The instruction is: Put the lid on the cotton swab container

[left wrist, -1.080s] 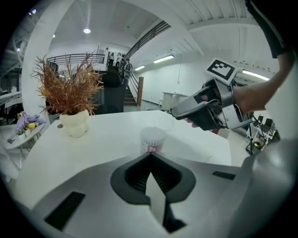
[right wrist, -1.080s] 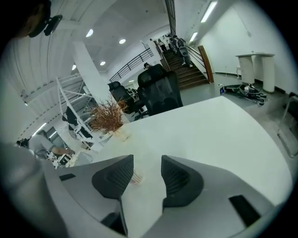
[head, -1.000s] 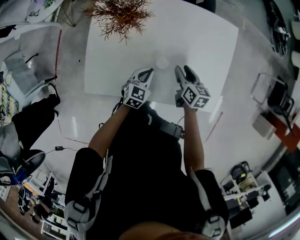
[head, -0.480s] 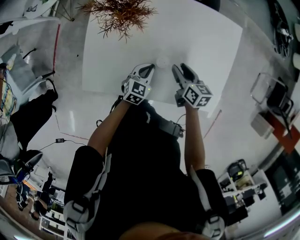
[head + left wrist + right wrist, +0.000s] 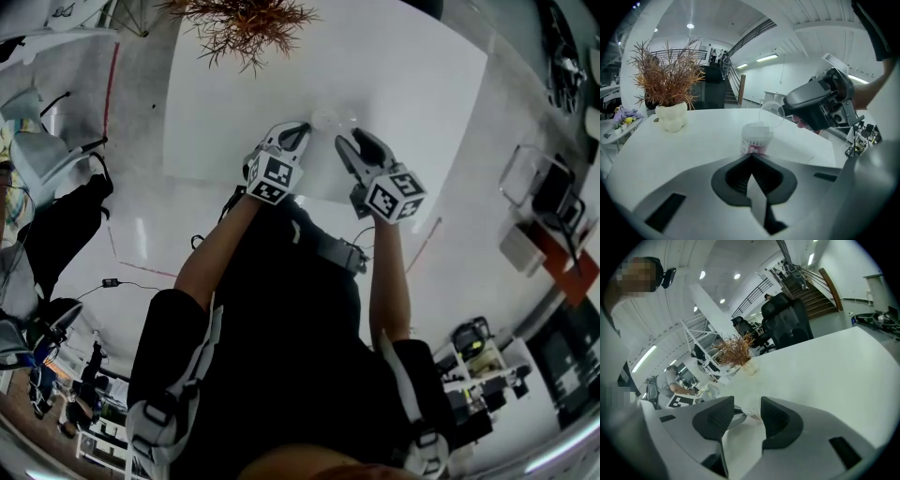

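Note:
The cotton swab container point(image 5: 756, 138), a small white tub with a pink label, stands open on the white table point(image 5: 403, 84). In the head view the container point(image 5: 325, 119) is just past both grippers. My left gripper point(image 5: 751, 157) is shut with nothing in it, its tips right in front of the tub. My right gripper point(image 5: 788, 106) holds the clear round lid point(image 5: 771, 114) tilted, just above and to the right of the tub's mouth. In the right gripper view the lid point(image 5: 751, 407) sits between the jaws of my right gripper point(image 5: 747, 411).
A dried reddish plant point(image 5: 668, 79) in a white pot point(image 5: 671, 117) stands at the table's far left corner, also visible as the plant point(image 5: 246, 21) in the head view. Chairs and office clutter surround the table, and a staircase rises in the background.
Both grippers have moved forward toward the container. The right gripper has brought the lid close over the tub's right side.

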{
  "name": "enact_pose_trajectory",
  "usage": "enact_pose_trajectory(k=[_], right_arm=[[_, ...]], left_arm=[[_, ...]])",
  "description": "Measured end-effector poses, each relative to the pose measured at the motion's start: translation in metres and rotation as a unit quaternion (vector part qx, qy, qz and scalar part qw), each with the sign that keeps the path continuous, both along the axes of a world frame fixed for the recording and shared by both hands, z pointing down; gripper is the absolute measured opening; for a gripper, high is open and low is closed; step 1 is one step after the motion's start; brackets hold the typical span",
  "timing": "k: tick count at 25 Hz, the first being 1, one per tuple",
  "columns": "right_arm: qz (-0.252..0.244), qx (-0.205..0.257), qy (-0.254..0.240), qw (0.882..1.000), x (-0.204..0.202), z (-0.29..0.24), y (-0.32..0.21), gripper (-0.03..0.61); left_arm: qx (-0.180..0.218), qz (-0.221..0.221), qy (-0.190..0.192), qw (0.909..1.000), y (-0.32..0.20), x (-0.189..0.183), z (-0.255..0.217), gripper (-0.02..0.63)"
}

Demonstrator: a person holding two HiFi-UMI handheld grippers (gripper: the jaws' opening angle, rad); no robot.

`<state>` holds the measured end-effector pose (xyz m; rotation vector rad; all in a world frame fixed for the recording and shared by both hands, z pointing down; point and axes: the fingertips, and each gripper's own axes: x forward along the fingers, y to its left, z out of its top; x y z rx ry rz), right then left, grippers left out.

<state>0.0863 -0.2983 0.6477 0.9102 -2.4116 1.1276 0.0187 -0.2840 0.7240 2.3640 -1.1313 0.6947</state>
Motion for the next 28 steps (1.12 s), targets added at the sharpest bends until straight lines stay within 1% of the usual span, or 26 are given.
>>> enact_pose_trajectory(k=[4,9,15,20,23,28], right_arm=[[-0.031,0.008,0.006,0.999,-0.012,-0.001,0.006,0.172],[-0.044,0.006,0.002,0.999,-0.022,0.001,0.007,0.172],[-0.048,-0.015,-0.007,0.999,-0.029,0.008,0.005,0.169],[-0.044,-0.033,-0.006,0.998,-0.037,0.016,0.003,0.144],[-0.041,-0.038,0.003,0.998,-0.041,0.022,0.002,0.129],[-0.038,-0.039,0.032,0.998,-0.043,0.026,0.001,0.11]], left_arm=[[0.002,0.003,0.0,1.0,-0.001,0.001,0.0,0.005],[0.003,0.004,0.005,1.0,-0.004,0.004,-0.002,0.005],[0.003,0.009,0.006,0.9999,-0.007,0.004,-0.002,0.005],[0.003,0.009,0.007,0.9999,-0.007,0.003,-0.001,0.005],[0.003,0.009,0.007,0.9999,-0.007,0.003,0.0,0.005],[0.003,0.01,0.008,0.9999,-0.006,0.004,0.0,0.005]])
